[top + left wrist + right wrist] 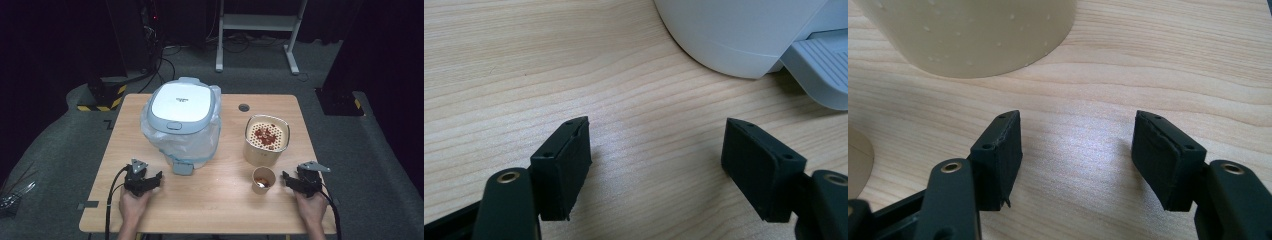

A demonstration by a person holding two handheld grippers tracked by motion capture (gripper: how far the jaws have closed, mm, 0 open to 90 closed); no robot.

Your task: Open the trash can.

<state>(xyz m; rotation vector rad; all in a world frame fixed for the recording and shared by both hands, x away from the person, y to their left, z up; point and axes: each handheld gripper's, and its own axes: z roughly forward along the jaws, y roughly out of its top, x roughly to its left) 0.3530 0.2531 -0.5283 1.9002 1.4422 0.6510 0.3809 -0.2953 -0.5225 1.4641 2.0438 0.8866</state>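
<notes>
A white and pale blue cooker (182, 112), lid down and wrapped in a clear plastic bag, stands on the wooden table (220, 205) at centre left. Right of it is a beige pot (266, 142) with a perforated insert holding red pieces. A small paper cup (263, 180) with brown contents sits in front of the pot. My left gripper (154, 180) rests near the cooker's front, open and empty (656, 145), with the cooker's base (734, 35) just ahead. My right gripper (287, 179) lies right of the cup, open and empty (1078, 145), facing the pot (973, 35).
A round cable hole (243, 107) lies in the table's far part. Behind the table stands a white frame (257, 22) on the dark floor. A black and yellow striped base (102, 97) sits at the far left. The cooker's pale blue latch (824, 65) juts toward the left gripper.
</notes>
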